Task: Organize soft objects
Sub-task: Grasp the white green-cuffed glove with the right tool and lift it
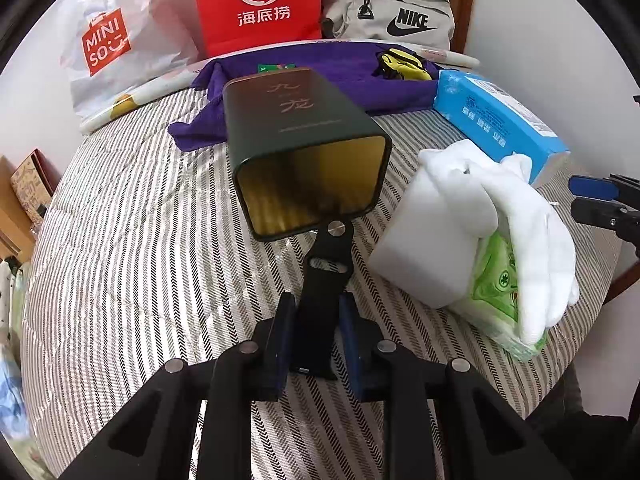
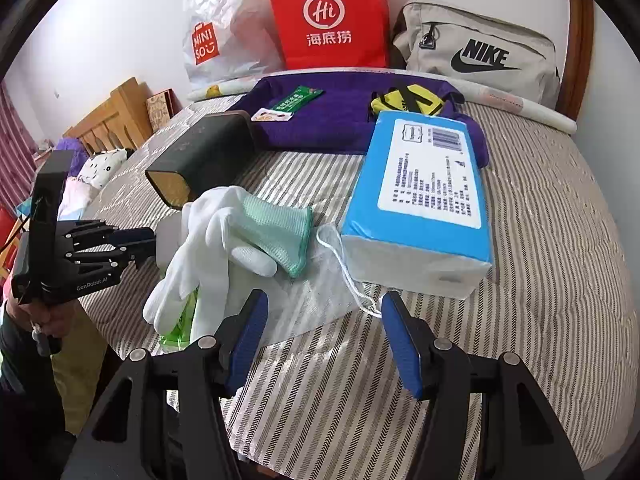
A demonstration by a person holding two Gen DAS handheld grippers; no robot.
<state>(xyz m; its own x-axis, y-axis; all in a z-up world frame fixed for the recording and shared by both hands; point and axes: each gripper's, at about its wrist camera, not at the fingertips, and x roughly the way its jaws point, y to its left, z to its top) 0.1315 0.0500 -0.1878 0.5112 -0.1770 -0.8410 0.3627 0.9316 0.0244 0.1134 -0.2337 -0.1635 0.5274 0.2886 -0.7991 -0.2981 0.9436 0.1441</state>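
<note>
- Left gripper [image 1: 316, 340]: the blue-padded fingers [image 1: 280, 340] are set narrowly to either side of a flat black plastic bracket [image 1: 324, 276] with a slot and a metal rivet. Whether the pads press on it cannot be told.
- The bracket's far end is seen at the lower lip of a dark green rectangular tin [image 1: 304, 132], which lies on its side with its gold-lined mouth towards the left wrist camera.
- Right gripper [image 2: 324, 340]: the fingers are spread apart with nothing between them. It is held above the grey-and-white striped bed cover [image 2: 540, 240], near a clear wrapper with a white face mask [image 2: 332, 264].
- Pair of white fabric gloves [image 2: 208, 248]: draped over a white foam-like block [image 1: 416, 248] and a green-printed soft packet [image 1: 496, 280], at the near edge of the bed between the two grippers.
- Pale green knitted cloth [image 2: 280, 224]: lying on the gloves, just beside the mask.
- Blue-and-white tissue pack [image 2: 420, 184]: resting on the cover with one end on the mask wrapper and the far end against a purple towel [image 2: 332, 120].
- The towel is spread at the head of the bed; a green sachet [image 2: 296, 100] and a yellow-and-black strap item [image 2: 404, 100] lie on it.
- Against the wall behind: a white plastic shop bag [image 2: 224, 28], a red paper bag [image 2: 328, 16] and a beige zipped bag [image 2: 480, 48].
</note>
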